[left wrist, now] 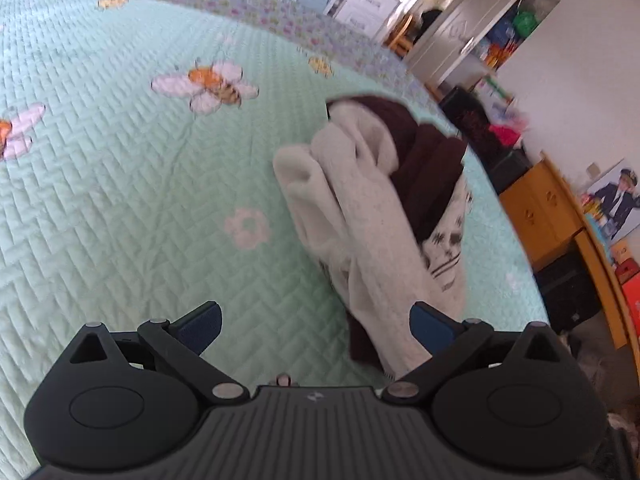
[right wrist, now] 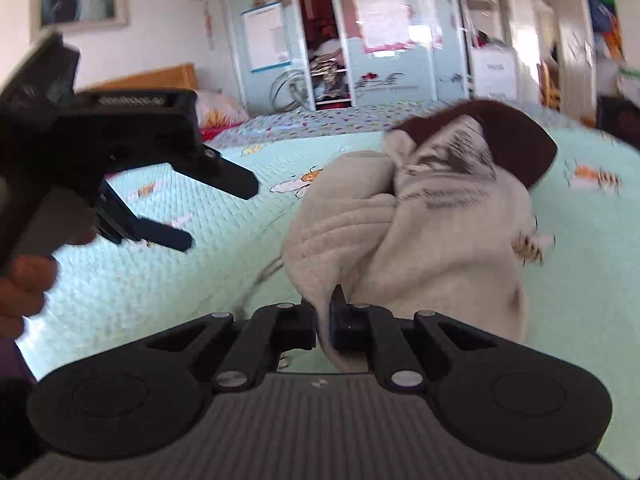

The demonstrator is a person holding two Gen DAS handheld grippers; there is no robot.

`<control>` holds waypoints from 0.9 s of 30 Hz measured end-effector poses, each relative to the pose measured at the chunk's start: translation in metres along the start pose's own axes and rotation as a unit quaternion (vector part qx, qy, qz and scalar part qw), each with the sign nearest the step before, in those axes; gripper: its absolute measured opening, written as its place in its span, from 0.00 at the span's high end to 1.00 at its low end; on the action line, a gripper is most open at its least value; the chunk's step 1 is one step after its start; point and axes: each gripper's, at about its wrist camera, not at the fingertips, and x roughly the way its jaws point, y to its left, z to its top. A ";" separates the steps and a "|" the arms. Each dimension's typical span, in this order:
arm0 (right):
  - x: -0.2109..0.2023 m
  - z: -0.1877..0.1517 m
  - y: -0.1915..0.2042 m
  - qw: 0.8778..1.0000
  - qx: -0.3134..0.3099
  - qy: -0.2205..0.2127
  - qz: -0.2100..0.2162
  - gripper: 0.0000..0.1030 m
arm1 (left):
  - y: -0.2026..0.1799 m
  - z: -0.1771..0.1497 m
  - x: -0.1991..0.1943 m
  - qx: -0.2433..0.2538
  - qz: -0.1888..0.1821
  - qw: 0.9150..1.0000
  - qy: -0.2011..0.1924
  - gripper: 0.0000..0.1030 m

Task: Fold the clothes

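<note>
A crumpled cream sweatshirt (left wrist: 360, 216) with dark brown parts and a black print lies bunched on the mint quilted bedspread (left wrist: 120, 208). My left gripper (left wrist: 314, 320) is open just above the quilt with nothing between its pads; its right fingertip (left wrist: 424, 320) sits beside the garment's near end. In the right wrist view the sweatshirt (right wrist: 424, 240) is lifted into a heap, and my right gripper (right wrist: 324, 316) is shut on a cream fold of it. The left gripper (right wrist: 216, 212) shows there at the left, open, apart from the cloth.
The bedspread (right wrist: 160, 280) carries bee and flower prints. A person's hand (right wrist: 20, 280) holds the left tool. A wooden cabinet (left wrist: 536, 208) and clutter stand past the bed's right edge. A wardrobe (right wrist: 340, 40) stands behind the bed.
</note>
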 end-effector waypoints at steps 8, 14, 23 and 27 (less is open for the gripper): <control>-0.028 0.002 -0.005 1.000 0.013 -0.017 0.006 0.90 | -0.010 0.002 0.047 -0.056 -0.051 0.996 0.037 0.00; -0.022 -0.002 -0.018 0.999 -0.005 -0.009 -0.037 0.90 | -0.033 0.015 0.047 -0.039 -0.076 0.996 0.025 0.00; -0.020 -0.005 0.003 0.999 -0.045 0.007 -0.006 0.90 | -0.040 0.004 0.066 -0.009 -0.059 0.998 0.016 0.67; -0.049 0.011 -0.025 0.999 0.034 -0.008 0.002 0.84 | -0.054 -0.007 0.055 0.053 -0.051 0.997 -0.012 0.69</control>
